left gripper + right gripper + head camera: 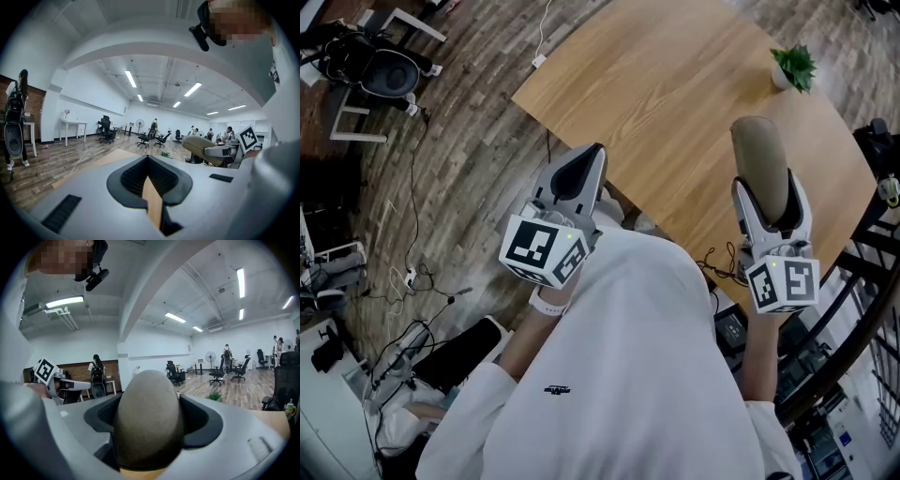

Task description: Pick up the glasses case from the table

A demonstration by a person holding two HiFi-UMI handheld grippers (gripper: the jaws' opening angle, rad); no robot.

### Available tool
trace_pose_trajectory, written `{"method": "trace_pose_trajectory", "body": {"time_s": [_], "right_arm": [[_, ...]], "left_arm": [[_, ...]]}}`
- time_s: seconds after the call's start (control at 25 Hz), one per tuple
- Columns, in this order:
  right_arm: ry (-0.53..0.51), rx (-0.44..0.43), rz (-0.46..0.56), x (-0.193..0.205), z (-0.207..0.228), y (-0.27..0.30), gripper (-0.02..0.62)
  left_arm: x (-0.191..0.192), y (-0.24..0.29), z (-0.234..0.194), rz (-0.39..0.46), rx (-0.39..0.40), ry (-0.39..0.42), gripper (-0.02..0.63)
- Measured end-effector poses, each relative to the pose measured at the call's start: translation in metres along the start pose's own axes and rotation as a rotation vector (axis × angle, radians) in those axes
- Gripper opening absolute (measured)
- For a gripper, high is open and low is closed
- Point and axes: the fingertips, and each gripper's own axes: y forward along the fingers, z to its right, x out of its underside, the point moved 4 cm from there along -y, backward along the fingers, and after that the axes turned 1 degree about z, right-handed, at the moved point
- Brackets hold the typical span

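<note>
The glasses case (761, 164) is a taupe, rounded oblong case. My right gripper (772, 204) is shut on its near end and holds it above the wooden table (656, 94), off the surface. In the right gripper view the case (147, 413) fills the space between the dark pads (206, 420). The left gripper view shows the case (204, 146) at the right. My left gripper (579, 173) hovers near the table's left front edge. Its jaws meet at the tips with nothing between them (147, 161).
A small potted plant (793, 67) stands at the table's far right corner. Cables and a black office chair (380, 66) lie on the wood floor at the left. A dark railing (862, 309) and equipment sit at the right.
</note>
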Motion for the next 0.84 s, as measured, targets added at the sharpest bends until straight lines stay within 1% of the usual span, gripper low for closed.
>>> {"method": "trace_pose_trajectory", "body": {"time_s": [0.2, 0.6, 0.84], "right_arm": [[0.011, -0.006, 0.007, 0.0001, 0.0000, 0.0007, 0.396], [-0.004, -0.022, 0.011, -0.0001, -0.0033, 0.0002, 0.396], [0.005, -0.008, 0.011, -0.0011, 0.0008, -0.0017, 0.396]], "left_arm": [[-0.0014, 0.0012, 0.0027, 0.001, 0.001, 0.006, 0.003], [0.0009, -0.0029, 0.0024, -0.004, -0.002, 0.007, 0.003], [0.0006, -0.0003, 0.0056, -0.010, 0.002, 0.007, 0.003]]}}
